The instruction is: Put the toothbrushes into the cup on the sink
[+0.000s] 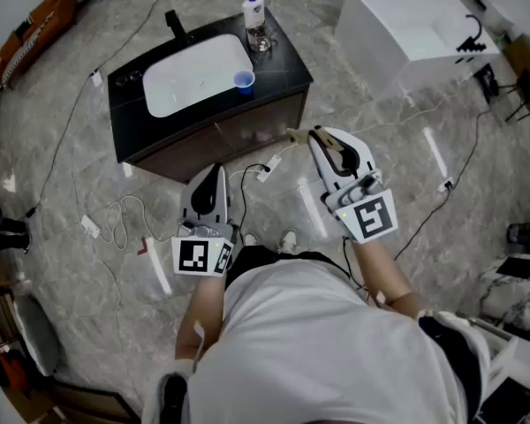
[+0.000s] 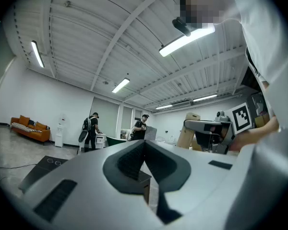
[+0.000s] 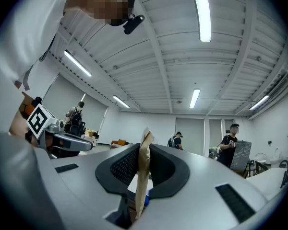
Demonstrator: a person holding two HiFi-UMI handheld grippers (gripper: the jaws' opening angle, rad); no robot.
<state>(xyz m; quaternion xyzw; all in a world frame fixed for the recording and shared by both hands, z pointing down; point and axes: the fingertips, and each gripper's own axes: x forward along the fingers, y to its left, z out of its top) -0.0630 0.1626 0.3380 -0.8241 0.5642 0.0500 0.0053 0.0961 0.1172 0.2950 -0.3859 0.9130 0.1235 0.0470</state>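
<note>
On sink (image 1: 187,85), one cup (image 1: 244,81), right gripper (image 1: 317,137) pinching one packet (image 3: 143,172), left gripper (image 1: 214,170) closed empty

no readable text, only square coded markers on left tongs (image 1: 214,173), right tongs (image 1: 319,140)

Glossy black sink top (image 1: 284,74), plastic cup (image 1: 244,80), polished marbled floor (image 1: 62,184); toothbrush (image 3: 141,176) looks paper-wrapped.

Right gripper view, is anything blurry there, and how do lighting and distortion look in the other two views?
Right gripper view: the right gripper and the tan packet it clamps look soft up close, the room behind sharper, ceiling beams bowed by the wide lens. Left gripper view: same bowing, with a ceiling light glaring bright. Head view: even light, floor curving at the edges.
</note>
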